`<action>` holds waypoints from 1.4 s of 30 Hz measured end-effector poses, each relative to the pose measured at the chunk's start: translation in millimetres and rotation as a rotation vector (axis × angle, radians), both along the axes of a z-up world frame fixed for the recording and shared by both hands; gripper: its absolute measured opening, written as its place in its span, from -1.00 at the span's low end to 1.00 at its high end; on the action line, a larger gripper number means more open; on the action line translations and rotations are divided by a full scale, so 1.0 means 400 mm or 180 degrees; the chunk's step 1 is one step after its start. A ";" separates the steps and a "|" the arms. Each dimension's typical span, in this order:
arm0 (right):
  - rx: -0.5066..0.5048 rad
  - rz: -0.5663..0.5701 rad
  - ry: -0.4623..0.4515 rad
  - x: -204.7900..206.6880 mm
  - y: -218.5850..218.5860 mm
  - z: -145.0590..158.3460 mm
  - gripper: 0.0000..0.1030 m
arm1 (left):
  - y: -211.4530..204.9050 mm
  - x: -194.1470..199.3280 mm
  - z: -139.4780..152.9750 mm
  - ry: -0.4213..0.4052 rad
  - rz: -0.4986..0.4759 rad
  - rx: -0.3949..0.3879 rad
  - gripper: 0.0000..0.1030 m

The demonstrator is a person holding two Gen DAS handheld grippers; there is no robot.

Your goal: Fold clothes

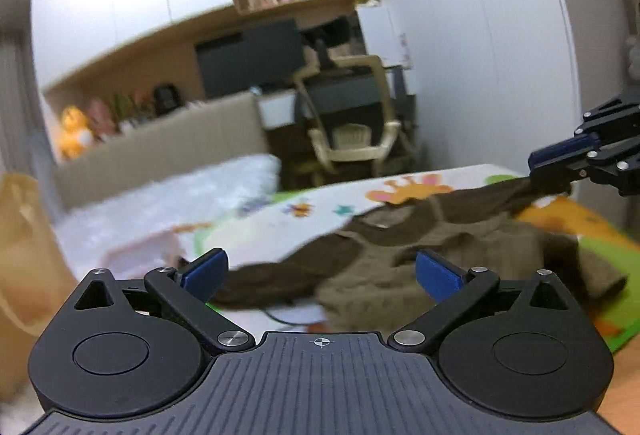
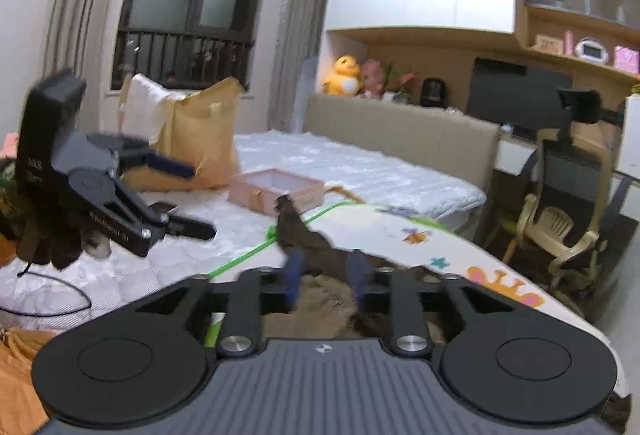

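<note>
A brown knitted sweater (image 1: 372, 287) lies crumpled on a colourful play mat (image 1: 280, 219) spread over the bed. One dark sleeve (image 1: 480, 199) stretches up to my right gripper (image 1: 540, 173) at the right edge. In the right wrist view the right gripper (image 2: 326, 275) has its blue pads apart, and the sleeve (image 2: 304, 239) runs out between them without being pinched. My left gripper (image 1: 320, 271) hovers over the other sleeve, wide open and empty. It also shows at the left of the right wrist view, as the left gripper (image 2: 192, 197) raised above the bed.
A pink open box (image 2: 276, 191) sits on the white bedding beyond the mat. A yellow bag (image 2: 200, 147) stands behind it. A black cable (image 2: 60, 295) loops on the bed at the left. A cream chair (image 2: 560, 227) stands past the bed's right side.
</note>
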State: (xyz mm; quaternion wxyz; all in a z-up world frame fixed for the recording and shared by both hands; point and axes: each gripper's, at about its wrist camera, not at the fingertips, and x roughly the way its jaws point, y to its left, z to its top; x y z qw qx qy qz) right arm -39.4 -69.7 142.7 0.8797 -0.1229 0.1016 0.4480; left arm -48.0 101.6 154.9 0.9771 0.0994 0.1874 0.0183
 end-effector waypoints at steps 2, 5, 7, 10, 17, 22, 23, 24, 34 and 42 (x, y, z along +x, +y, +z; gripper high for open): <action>0.0072 -0.0157 0.0025 0.029 -0.028 0.002 -0.23 | 0.010 0.031 -0.018 0.0108 -0.0038 -0.0165 1.00; 0.0123 -0.0402 0.0124 0.089 -0.058 -0.012 -0.01 | 0.032 0.092 -0.064 0.0328 -0.0092 -0.0506 1.00; 0.0060 -0.0576 0.0263 0.149 -0.067 -0.053 0.08 | 0.048 0.154 -0.108 0.0547 -0.0120 -0.0817 1.00; -0.0012 -0.0884 0.0634 0.262 -0.083 -0.135 0.26 | 0.067 0.259 -0.189 0.0862 -0.0119 -0.1192 1.00; 0.0189 -0.1695 0.1642 0.503 -0.145 -0.333 0.68 | 0.204 0.424 -0.291 0.0900 0.0459 -0.2045 1.00; 0.0148 -0.1917 0.1679 0.559 -0.143 -0.390 1.00 | 0.295 0.511 -0.321 0.0739 0.1054 -0.2225 1.00; 0.0113 -0.1952 0.1730 0.568 -0.140 -0.394 1.00 | 0.311 0.528 -0.326 0.0715 0.1165 -0.2245 1.00; 0.0079 -0.1986 0.1781 0.576 -0.137 -0.399 1.00 | 0.326 0.541 -0.330 0.0697 0.1279 -0.2277 1.00; 0.0111 -0.1977 0.1776 0.572 -0.143 -0.409 1.00 | 0.370 0.615 -0.355 0.0554 0.1794 -0.2121 0.36; 0.0469 -0.1932 0.1850 0.569 -0.180 -0.412 1.00 | 0.267 0.656 -0.290 0.0036 0.1729 -0.1082 -0.71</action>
